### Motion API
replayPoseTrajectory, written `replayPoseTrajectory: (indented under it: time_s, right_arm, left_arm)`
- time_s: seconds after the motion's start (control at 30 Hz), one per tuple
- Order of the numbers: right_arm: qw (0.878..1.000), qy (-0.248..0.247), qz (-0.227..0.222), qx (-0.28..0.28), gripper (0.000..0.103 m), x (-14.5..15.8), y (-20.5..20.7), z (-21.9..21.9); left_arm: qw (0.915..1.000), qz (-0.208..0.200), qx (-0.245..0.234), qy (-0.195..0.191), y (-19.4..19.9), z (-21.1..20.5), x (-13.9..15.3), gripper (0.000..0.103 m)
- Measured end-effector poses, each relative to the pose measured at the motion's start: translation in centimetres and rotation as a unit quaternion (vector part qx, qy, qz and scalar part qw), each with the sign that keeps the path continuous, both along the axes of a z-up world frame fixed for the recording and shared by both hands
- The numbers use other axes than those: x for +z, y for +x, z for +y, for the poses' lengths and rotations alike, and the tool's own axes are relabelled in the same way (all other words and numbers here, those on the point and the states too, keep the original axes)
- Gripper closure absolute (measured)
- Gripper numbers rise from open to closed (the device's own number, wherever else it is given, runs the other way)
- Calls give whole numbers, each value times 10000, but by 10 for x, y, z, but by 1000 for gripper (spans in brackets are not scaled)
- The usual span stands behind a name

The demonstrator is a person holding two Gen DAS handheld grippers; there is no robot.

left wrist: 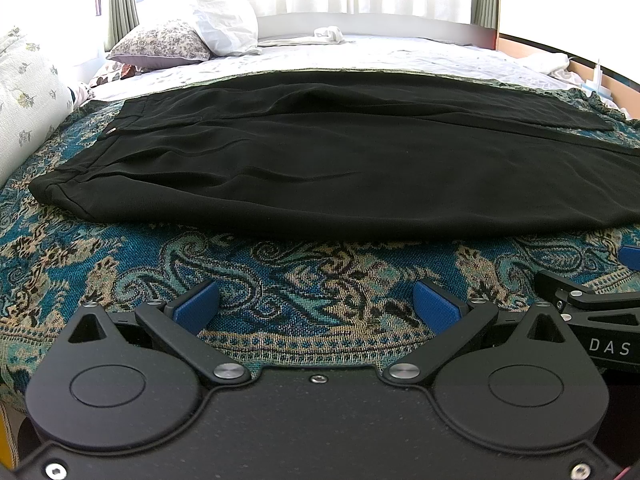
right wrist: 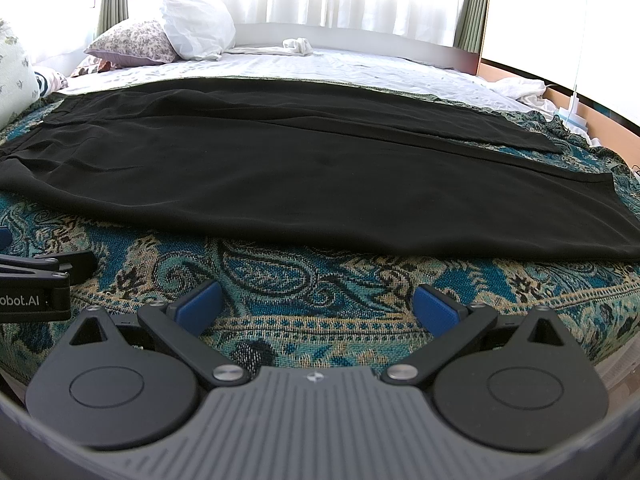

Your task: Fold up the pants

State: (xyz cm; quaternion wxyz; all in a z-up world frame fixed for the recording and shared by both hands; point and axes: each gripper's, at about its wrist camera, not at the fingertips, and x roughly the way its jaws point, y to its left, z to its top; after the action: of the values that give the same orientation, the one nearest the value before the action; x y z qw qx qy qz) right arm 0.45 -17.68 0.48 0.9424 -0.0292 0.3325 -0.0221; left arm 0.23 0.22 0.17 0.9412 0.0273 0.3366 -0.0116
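one pair of black pants [left wrist: 340,168], two pillows [left wrist: 160,42] (one floral, one white [left wrist: 224,26]), one patterned blanket [left wrist: 280,276].

Pants [left wrist: 340,168] matt black cloth; bedspread [left wrist: 300,272] rough woven.

Bed [left wrist: 400,56] w/ paisley throw [left wrist: 280,272], black pants [left wrist: 320,168], pillows [left wrist: 160,42].

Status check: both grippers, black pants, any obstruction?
Left gripper open, empty, short of the cloth. Right gripper open, empty. Black fabric pants flat on the blue paisley woven blanket, not yet folded. Nothing in the way.
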Motion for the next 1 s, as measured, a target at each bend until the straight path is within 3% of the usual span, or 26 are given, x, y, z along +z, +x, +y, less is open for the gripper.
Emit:
replayPoseTrajectory:
  time_s: [1.0]
  right_arm:
    - [9997,195,-159,20,0,-4,-7,-9]
  left_arm:
    - [9999,63,-57,-91,4,6,2,0]
